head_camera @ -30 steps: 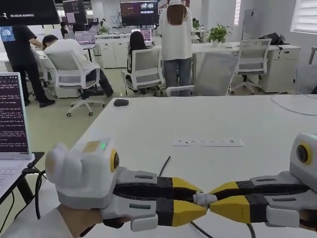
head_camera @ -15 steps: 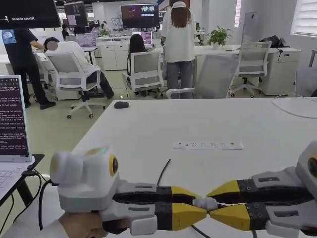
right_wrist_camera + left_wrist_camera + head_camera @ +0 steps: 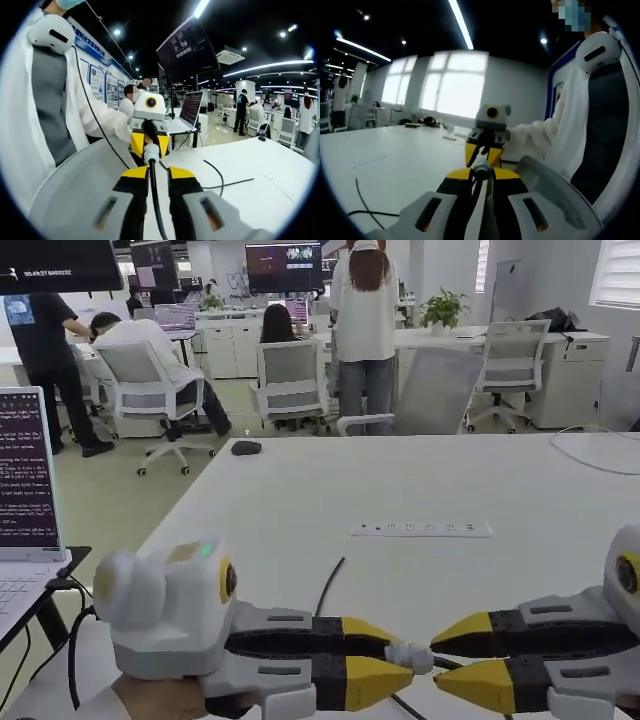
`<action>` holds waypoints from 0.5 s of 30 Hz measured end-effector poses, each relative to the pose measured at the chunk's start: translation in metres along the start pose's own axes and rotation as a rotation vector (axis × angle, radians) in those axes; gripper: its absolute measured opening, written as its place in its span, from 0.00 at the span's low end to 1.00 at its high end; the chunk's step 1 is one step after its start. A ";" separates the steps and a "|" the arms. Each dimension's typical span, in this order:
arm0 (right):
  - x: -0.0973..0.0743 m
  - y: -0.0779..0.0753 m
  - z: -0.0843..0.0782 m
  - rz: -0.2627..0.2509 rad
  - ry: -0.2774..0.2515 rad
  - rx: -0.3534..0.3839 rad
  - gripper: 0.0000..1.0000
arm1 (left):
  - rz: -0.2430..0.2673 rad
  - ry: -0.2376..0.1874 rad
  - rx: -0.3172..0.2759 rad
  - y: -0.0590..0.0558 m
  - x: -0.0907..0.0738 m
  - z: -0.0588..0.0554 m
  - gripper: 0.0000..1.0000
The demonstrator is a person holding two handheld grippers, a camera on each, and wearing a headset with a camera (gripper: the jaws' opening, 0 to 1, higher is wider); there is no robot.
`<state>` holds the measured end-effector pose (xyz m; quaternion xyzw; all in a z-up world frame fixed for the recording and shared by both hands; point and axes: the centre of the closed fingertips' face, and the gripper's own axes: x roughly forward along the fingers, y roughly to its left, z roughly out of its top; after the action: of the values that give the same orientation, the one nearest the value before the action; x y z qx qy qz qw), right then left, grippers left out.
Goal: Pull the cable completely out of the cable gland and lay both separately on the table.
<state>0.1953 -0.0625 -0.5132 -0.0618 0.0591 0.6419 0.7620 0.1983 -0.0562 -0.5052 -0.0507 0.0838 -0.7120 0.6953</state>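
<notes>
White cable gland [image 3: 408,656] aloft, horizontal, black cable [image 3: 152,187] entering one end

Nothing legible tbh. Laptop screen [image 3: 25,475] text lines too tiny, overhead monitor [image 3: 60,270] white digits blurred, wall posters [image 3: 96,76] unreadable too.

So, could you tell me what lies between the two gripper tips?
In the head view: the white cable gland and a short stretch of black cable.

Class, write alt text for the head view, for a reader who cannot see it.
Two yellow-tipped tools face tip to tip above a white table: the left tool grips a small white cable gland, the right tool a thin black cable.
</notes>
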 end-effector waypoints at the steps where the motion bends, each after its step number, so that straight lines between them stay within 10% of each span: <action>1: 0.000 0.005 -0.001 0.026 0.005 0.010 0.04 | 0.023 -0.012 0.008 0.003 0.001 0.000 0.16; 12: -0.005 0.010 0.000 0.035 -0.048 0.031 0.02 | 0.038 -0.009 0.038 0.000 0.017 -0.016 0.27; 15: -0.003 0.014 -0.003 0.046 -0.044 0.027 0.02 | 0.009 -0.089 0.016 -0.004 0.017 -0.001 0.20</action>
<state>0.1807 -0.0631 -0.5156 -0.0359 0.0525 0.6596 0.7489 0.1937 -0.0735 -0.5063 -0.0763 0.0473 -0.7065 0.7020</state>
